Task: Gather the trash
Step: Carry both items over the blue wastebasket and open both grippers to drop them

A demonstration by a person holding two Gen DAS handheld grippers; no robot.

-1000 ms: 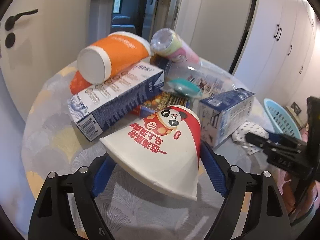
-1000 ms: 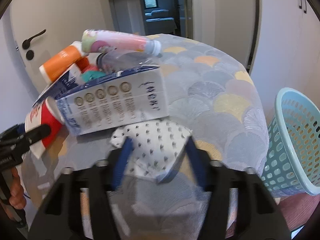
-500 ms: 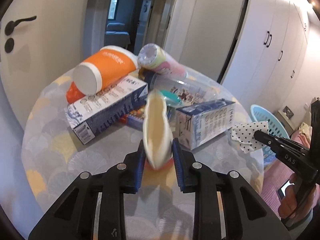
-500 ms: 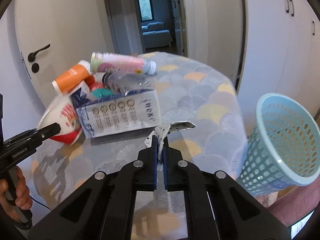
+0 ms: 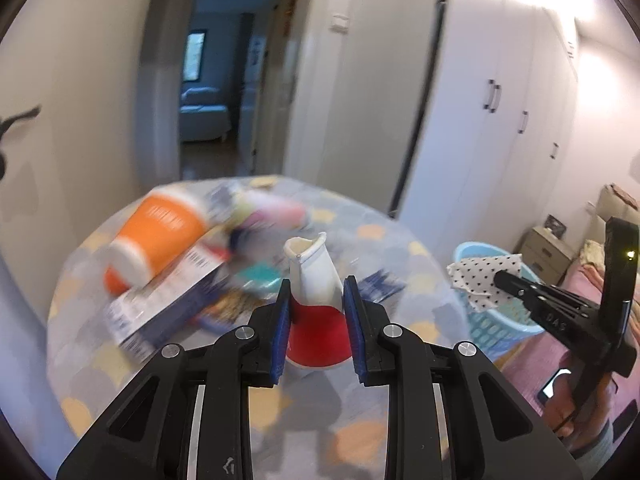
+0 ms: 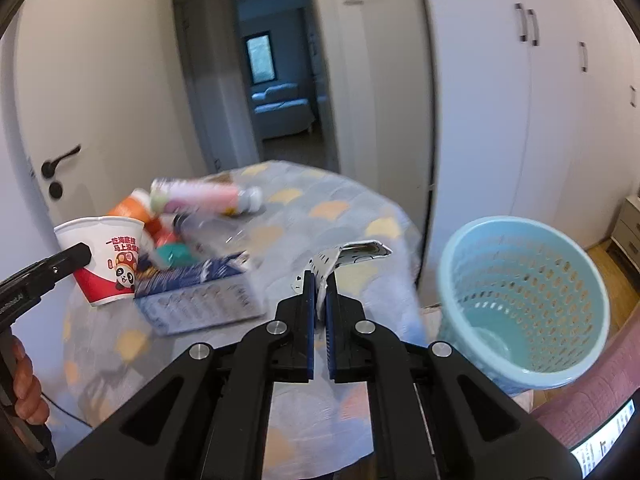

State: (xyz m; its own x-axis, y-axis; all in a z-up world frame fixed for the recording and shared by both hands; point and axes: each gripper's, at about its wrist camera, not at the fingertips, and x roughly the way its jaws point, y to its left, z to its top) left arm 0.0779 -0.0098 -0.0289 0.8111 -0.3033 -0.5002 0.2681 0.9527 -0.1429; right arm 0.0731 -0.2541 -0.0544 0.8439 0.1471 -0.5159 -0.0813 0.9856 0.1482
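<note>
Blue basket (image 6: 520,300) stands beside table (image 6: 340,216) cluttered with cartons (image 6: 200,300).

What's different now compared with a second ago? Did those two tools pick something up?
Yes. The left tool closed on the red-and-white paper cup, squashing it, and lifted it off the table. The right tool pinched the polka-dot wrapper and raised it towards the blue basket. The cartons, the orange container and the bottles stayed piled on the table; the basket stayed put.
</note>
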